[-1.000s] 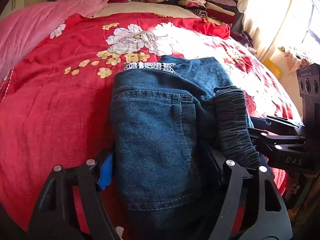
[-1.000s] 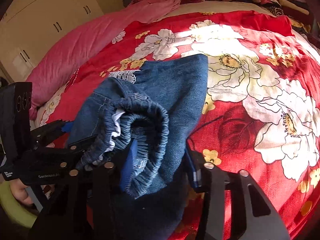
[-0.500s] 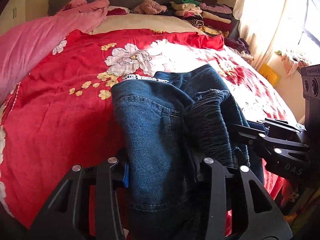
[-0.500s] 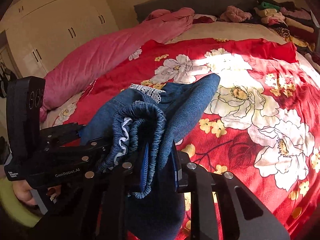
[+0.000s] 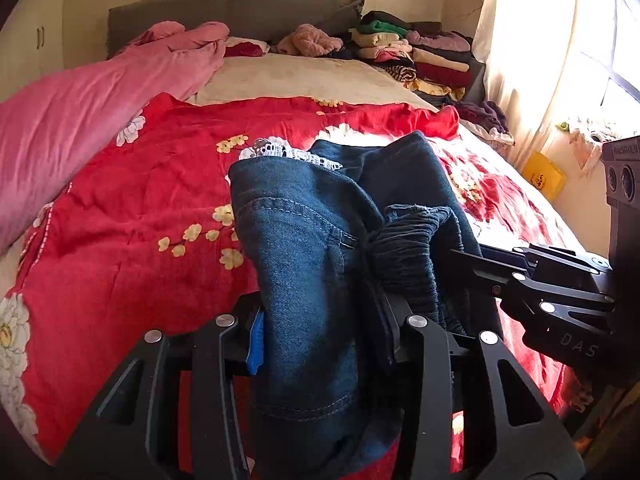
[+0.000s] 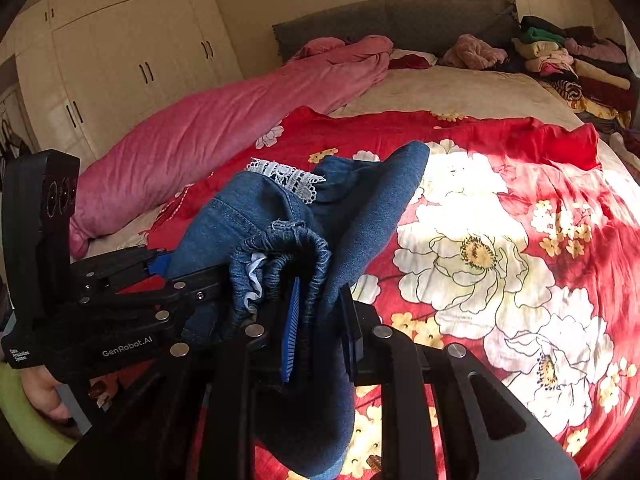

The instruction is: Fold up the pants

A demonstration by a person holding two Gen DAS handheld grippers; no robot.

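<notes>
The left gripper (image 5: 320,336) has its fingers closed on a thick bunch of the jeans (image 5: 304,264), blue pads pressed into the denim on both sides. The right gripper (image 6: 320,332) pinches the gathered elastic waistband (image 6: 280,256) the same way, just beside the left one. The jeans hang folded from both grips above the red floral quilt (image 6: 500,240); whether their lower end touches it is hard to tell. A pink duvet (image 5: 80,120) lies along the bed's left side, stacked clothes (image 5: 420,60) by the headboard.

"GenRobot.AI" on left tongs (image 6: 192,280), "DAS" on right tongs (image 5: 460,276)
</notes>
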